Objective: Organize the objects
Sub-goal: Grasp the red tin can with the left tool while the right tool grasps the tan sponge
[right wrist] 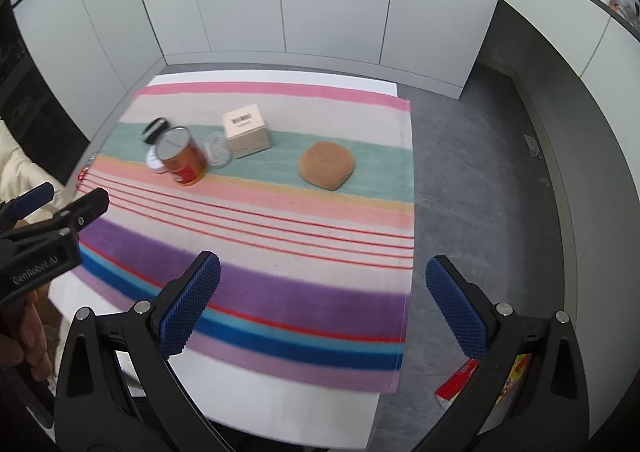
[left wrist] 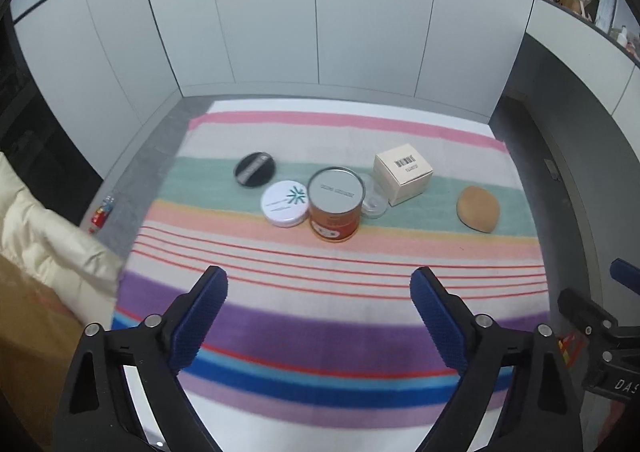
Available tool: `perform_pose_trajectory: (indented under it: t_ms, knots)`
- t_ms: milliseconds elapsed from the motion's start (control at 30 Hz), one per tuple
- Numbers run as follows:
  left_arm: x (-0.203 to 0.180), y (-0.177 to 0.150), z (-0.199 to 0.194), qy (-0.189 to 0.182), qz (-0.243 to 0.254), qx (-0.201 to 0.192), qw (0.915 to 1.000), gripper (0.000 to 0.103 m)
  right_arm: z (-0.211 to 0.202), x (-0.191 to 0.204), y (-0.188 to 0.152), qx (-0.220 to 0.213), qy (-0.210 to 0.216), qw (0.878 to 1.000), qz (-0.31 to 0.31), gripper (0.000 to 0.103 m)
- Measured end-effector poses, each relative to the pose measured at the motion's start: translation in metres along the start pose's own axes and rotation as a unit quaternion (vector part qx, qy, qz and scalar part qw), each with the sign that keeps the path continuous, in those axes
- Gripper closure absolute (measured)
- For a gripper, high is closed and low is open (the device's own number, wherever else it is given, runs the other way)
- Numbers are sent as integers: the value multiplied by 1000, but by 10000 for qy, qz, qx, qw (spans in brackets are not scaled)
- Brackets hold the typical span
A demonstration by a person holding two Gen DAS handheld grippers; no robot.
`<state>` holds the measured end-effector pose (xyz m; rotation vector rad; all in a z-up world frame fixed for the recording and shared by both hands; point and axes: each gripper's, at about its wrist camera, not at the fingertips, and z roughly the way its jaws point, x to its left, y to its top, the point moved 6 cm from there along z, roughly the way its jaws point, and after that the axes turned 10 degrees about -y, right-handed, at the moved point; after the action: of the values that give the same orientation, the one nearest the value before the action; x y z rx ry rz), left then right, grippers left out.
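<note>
Six small things sit bunched along the striped towel's [left wrist: 328,292] green band: orange metal tin [left wrist: 335,204], white round compact [left wrist: 285,203], black disc [left wrist: 255,169], clear lid [left wrist: 374,204], cream cardboard box [left wrist: 403,173], tan sponge [left wrist: 479,209] apart rightward. Left gripper [left wrist: 319,288] and right gripper [right wrist: 322,276] hang agape, empty, above bare stripes; nearby room is ample.

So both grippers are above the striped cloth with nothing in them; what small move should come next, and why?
Probably carry the left gripper forward and down toward the orange can. Its fingers stand apart and empty, the can stands upright almost straight ahead, and the white round compact and clear lid crowd its sides, so a careful approach seems wise.
</note>
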<state>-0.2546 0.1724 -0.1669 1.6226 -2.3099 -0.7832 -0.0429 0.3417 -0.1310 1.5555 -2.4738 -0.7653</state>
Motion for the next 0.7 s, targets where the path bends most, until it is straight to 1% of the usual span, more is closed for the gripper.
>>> perform_pose_trajectory:
  t_ms: [67, 133, 200, 367, 467, 533, 700]
  knots:
    - [0, 5, 17, -67, -40, 27, 10000, 11, 15, 1, 4, 70, -23, 10000, -15, 0]
    - [1, 9, 35, -54, -8, 74, 10000, 13, 33, 3, 9, 136, -54, 9999, -27, 0]
    - [1, 13, 50, -67, 23, 122, 9999, 17, 50, 7, 13, 201, -39, 9998, -58, 0]
    - [6, 20, 88, -99, 13, 192, 9998, 18, 86, 16, 27, 234, -20, 9997, -22, 0]
    - [9, 23, 105, -118, 14, 195, 9997, 23, 112, 25, 36, 289, -40, 9996, -68, 0]
    - [13, 25, 114, -78, -65, 97, 9999, 24, 126, 29, 39, 350, -49, 9994, -39, 0]
    - [10, 32, 128, -245, -53, 1, 9997, 34, 156, 37, 48, 320, -217, 9992, -119, 0]
